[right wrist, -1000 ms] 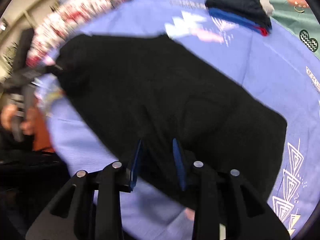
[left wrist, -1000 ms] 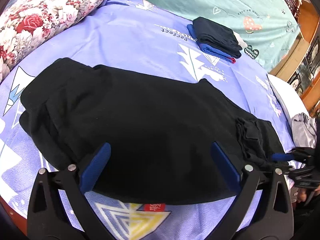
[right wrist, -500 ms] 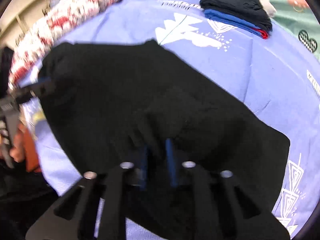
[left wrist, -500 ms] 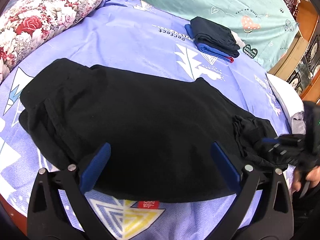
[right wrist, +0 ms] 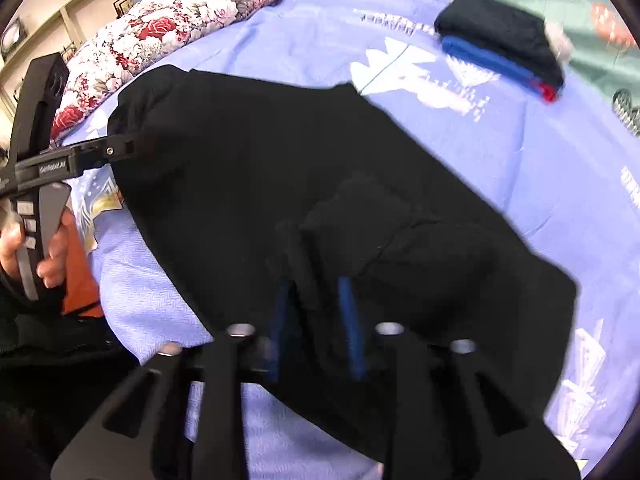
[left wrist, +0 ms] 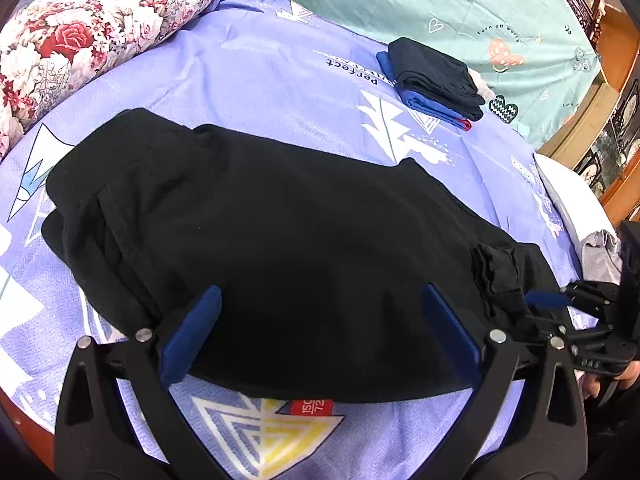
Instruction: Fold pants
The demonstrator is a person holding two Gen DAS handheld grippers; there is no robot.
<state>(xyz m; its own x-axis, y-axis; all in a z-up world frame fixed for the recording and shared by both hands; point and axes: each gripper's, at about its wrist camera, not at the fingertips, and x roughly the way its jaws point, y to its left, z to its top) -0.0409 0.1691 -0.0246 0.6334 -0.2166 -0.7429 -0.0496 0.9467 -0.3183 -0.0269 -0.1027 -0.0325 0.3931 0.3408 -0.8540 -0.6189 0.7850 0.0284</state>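
Observation:
Black pants, folded lengthwise, lie across the lilac bedsheet. My left gripper hovers open over their near edge, its blue pads wide apart and holding nothing. In the right wrist view the same pants fill the middle. My right gripper sits at the bunched leg end, jaws opening, with a raised ridge of black cloth standing between its blue pads. From the left wrist view that right gripper shows at the far right beside the crumpled cuff. A hand holds the left gripper's handle.
A stack of folded dark and blue clothes rests on the far side of the sheet, also seen as a stack in the right wrist view. A floral pillow lies at the back left. Grey cloth and wooden furniture border the right.
The right gripper's pads closed on a fold at the leg end, bunching it up, and have now parted a little. The left gripper has stayed in place, open.

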